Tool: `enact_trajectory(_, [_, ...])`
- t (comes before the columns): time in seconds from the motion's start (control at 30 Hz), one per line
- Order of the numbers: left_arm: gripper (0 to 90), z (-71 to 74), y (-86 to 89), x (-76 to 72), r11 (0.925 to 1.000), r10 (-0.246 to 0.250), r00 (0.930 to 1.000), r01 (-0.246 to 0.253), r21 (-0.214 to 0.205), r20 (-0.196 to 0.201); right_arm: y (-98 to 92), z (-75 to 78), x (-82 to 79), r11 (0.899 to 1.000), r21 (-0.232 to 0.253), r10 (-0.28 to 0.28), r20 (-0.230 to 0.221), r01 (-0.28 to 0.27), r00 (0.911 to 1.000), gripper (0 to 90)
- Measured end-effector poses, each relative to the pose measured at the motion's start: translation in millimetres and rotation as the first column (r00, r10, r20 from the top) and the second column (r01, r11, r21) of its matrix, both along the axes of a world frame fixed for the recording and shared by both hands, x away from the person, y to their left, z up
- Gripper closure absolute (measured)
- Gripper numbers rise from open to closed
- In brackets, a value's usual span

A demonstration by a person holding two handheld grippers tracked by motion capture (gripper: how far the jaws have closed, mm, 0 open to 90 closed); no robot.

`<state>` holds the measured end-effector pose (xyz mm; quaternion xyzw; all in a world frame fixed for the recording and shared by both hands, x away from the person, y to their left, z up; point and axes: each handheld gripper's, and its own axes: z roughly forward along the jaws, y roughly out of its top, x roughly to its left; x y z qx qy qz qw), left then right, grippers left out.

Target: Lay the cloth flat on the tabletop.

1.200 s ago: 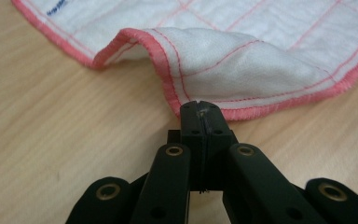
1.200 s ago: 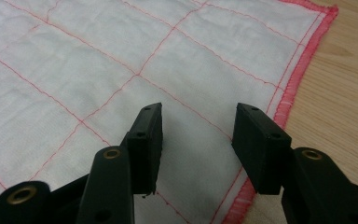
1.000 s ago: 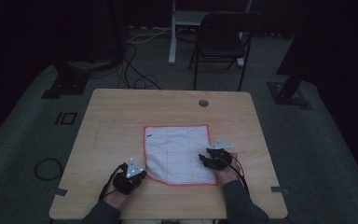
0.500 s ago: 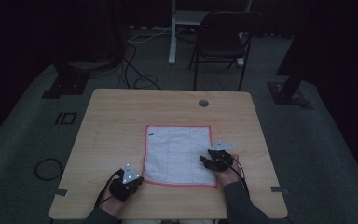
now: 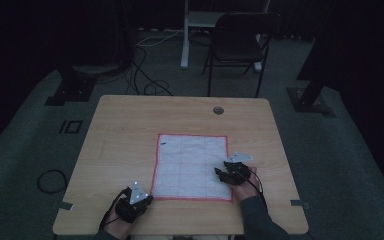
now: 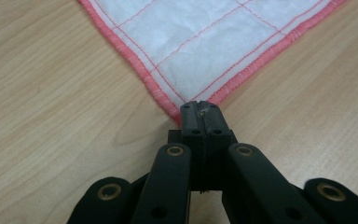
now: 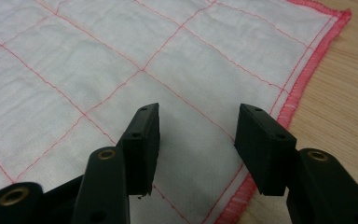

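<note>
A white cloth with red edging lies flat on the counter. The left gripper, pressed together, pinches its near corner; the right gripper has just spread above the opposite edge, freeing it.

The left gripper lies low at the near left, its jaws pressed flat together, the tips clamped on the cloth corner straight ahead of them. The right gripper points leftward, its jaws wide apart and just been opening, nothing caught between them; cloth lies beneath. Both forearms enter from the near edge.
</note>
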<state>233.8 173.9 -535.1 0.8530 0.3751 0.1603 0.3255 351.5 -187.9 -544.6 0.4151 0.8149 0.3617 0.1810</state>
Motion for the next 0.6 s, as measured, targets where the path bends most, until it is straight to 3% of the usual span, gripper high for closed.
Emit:
enact_trajectory(0.23, [90.0, -0.1, -3.3, -6.0, 0.9998, -0.017, 0.9998, 0.017, 0.002, 0.003, -5.3, 0.4, 6.5, 1.0, 0.002, 0.004, -0.004, -0.004, 1.0, 49.4])
enact_trajectory(0.6, [77.3, 3.4, 5.6, 7.9, 0.9978, 0.065, 0.9966, -0.064, -0.015, 0.051, -10.0, 5.2, -3.4, 1.0, -0.015, -0.009, 0.001, 0.01, 1.0, 46.4])
